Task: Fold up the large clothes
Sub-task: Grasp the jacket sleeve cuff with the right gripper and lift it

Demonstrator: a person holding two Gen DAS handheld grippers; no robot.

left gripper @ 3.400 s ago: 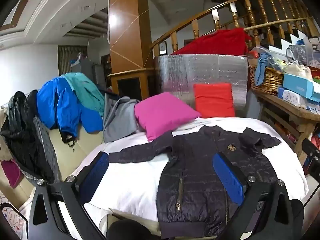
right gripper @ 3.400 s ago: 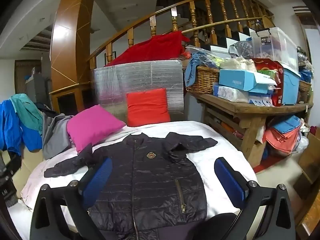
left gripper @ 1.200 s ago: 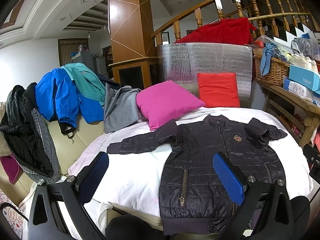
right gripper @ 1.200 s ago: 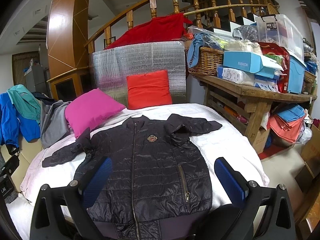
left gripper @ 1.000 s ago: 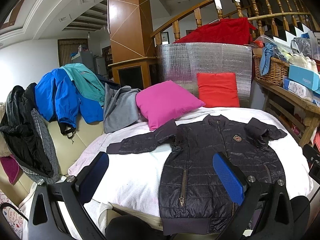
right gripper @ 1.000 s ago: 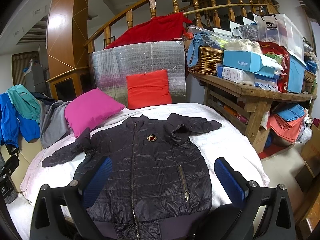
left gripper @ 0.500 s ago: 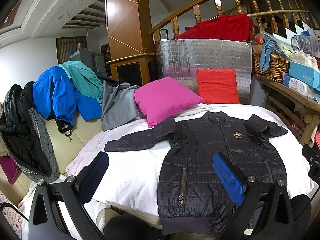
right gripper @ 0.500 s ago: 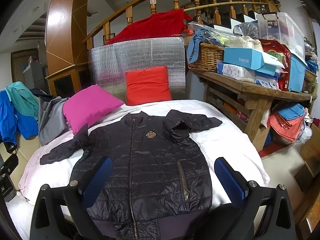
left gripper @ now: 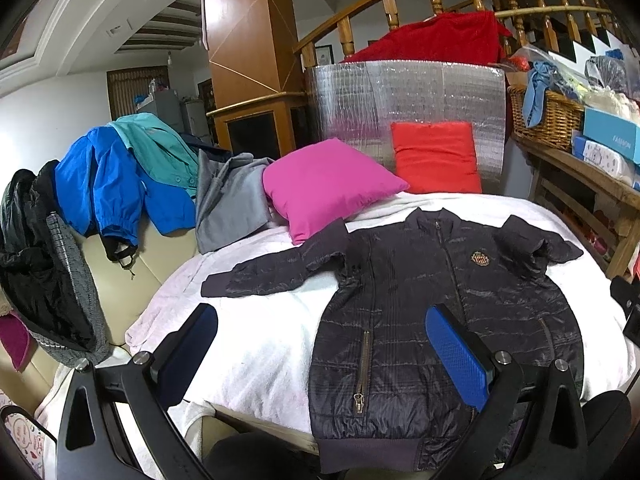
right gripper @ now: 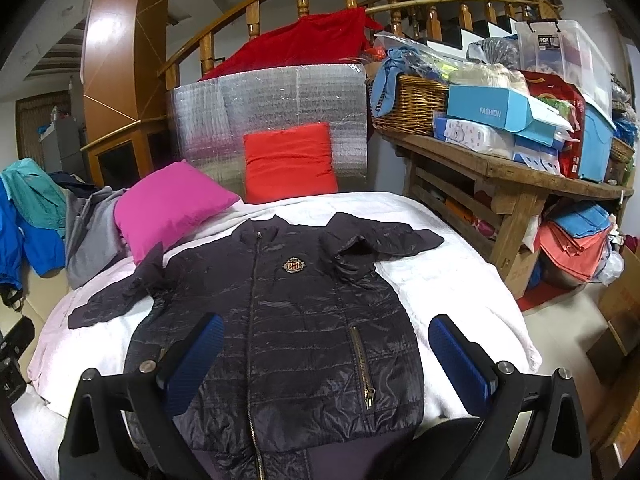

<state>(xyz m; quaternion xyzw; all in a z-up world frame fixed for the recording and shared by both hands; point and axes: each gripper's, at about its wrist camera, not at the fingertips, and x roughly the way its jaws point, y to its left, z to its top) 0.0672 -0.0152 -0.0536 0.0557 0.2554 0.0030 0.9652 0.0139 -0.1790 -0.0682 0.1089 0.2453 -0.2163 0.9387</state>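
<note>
Both grippers hover at the near edge of the bed (right gripper: 460,248), jaws wide apart and empty: the left gripper (left gripper: 320,344) frames the jacket's left flank and bare sheet, the right gripper (right gripper: 324,356) straddles the jacket's lower front. The jacket (right gripper: 280,312) lies face up and zipped in the middle of the bed, hem (right gripper: 248,446) overhanging the near edge, collar toward the far edge; one sleeve (left gripper: 272,276) stretches flat toward the bed's left edge, the other sleeve (right gripper: 380,240) is bunched and doubled over near the shoulder on the right side. It is a dark quilted puffer with a glossy, faintly crinkled shell, horizontal stitch lines, a ribbed hem band, metal pocket zips (right gripper: 362,364) and a small embroidered crest (right gripper: 294,265). I judge it light for its bulk, soft and springy, with a slick shell that would slide on itself and puff back out of a crease; a pinch on the padding alone would likely slip. I would take hold at firmer places: the cuff of the outstretched sleeve with the left, the bunched sleeve or the ribbed hem corner with the right, and I would straighten the bunched sleeve before folding. The sheet under it is white, plush and matte. A pink cushion (right gripper: 172,204) touches the left shoulder at the far left; a red cushion (right gripper: 290,160) stands against a silver foil panel (right gripper: 272,108) at the far edge.
</note>
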